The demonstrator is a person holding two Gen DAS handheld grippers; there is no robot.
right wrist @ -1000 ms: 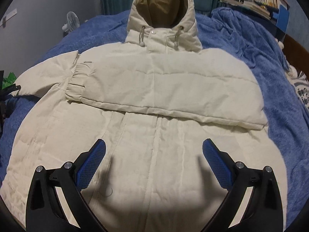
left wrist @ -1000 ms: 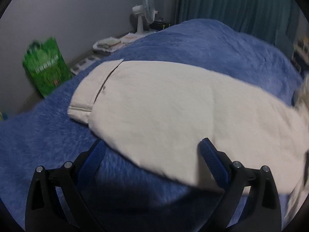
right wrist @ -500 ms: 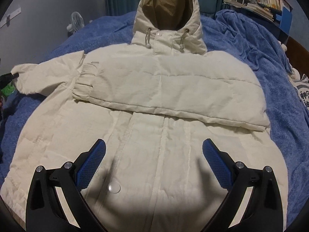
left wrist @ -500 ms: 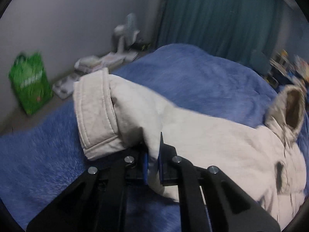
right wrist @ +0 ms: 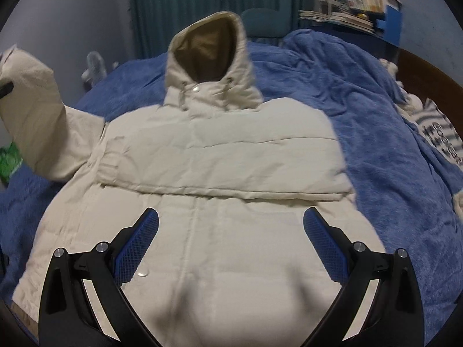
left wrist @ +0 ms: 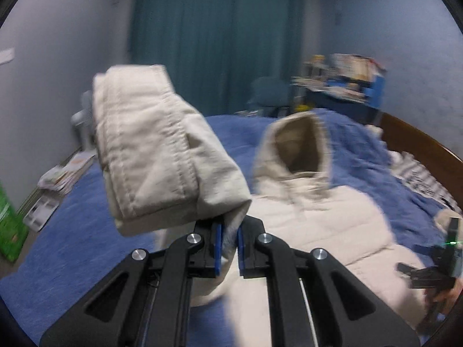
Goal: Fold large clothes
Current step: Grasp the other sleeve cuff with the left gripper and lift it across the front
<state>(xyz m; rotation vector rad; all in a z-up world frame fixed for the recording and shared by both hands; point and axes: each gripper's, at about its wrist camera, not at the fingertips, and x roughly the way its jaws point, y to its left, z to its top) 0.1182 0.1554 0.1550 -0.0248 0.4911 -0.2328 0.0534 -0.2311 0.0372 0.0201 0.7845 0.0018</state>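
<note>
one jacket [right wrist: 225,156], two sleeves, one [left wrist: 162,150] in left tool [left wrist: 228,243]

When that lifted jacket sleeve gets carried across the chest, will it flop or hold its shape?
The sleeve, pinched in the left gripper, probably droops: its cuff end already sags past the jaws. Its padded, quilted bulk suggests it will spring rather than crease flat. It looks light for its size, likely easy to swing.

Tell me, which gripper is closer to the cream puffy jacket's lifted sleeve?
Left. The left gripper is shut on the cream jacket's lifted sleeve, holding it above the blue fleece blanket. The right gripper hangs open over the jacket's lower front, away from that sleeve.
</note>
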